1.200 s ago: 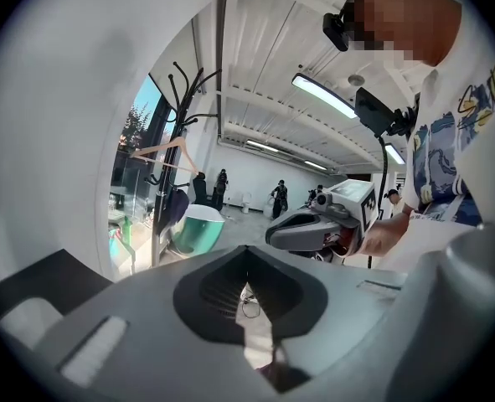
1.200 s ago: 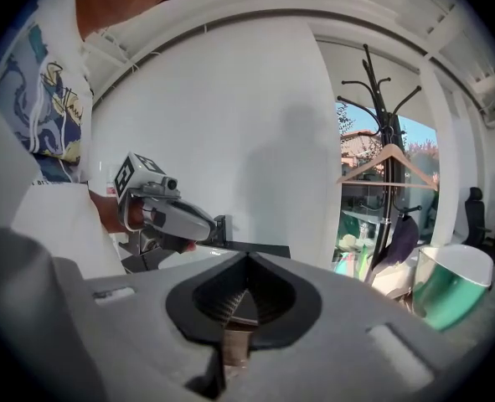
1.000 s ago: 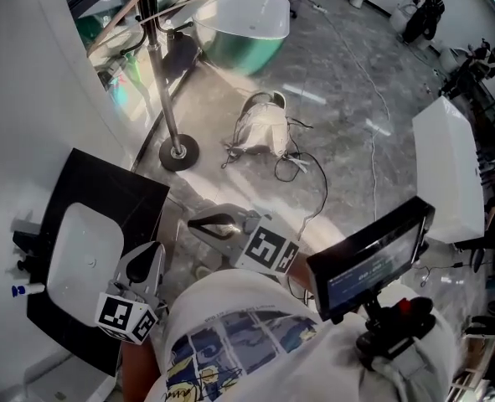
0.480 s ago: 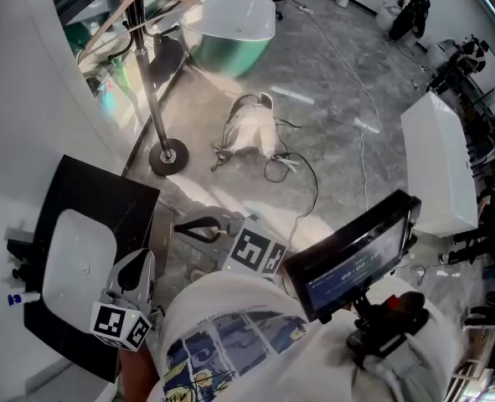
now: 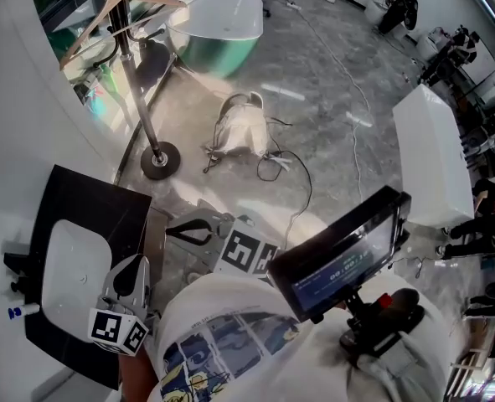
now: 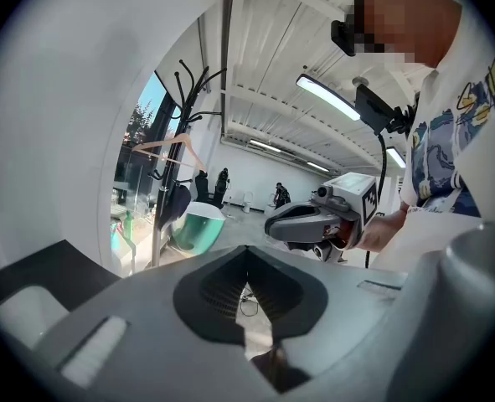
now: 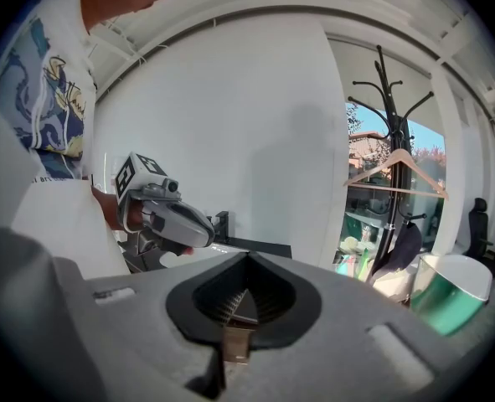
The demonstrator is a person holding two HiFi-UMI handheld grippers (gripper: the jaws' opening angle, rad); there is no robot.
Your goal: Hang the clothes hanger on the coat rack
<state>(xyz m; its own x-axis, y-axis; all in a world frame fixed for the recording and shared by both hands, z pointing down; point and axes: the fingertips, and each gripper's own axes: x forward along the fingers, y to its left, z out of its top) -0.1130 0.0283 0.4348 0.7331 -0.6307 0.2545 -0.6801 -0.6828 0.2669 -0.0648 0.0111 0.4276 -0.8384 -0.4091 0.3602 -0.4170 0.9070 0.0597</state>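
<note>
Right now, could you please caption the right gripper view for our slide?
Shut, empty right gripper faces the coat rack, where a wooden hanger already hangs; left gripper at left.

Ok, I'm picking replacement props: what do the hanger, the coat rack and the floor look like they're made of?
Hanger: pale bare wood, judging by its matte tan look. Coat rack: probably metal, since it has a thin dark pole with a sheen and a round flat base. Floor: likely polished stone or tile, with grey veining and glossy reflections.

Place: bathroom showroom in a large hall
Fixtures: green freestanding bathtub, white bathtub, white basin in a black counter
Floor: polished grey marble floor
Ceiling: strip light
</note>
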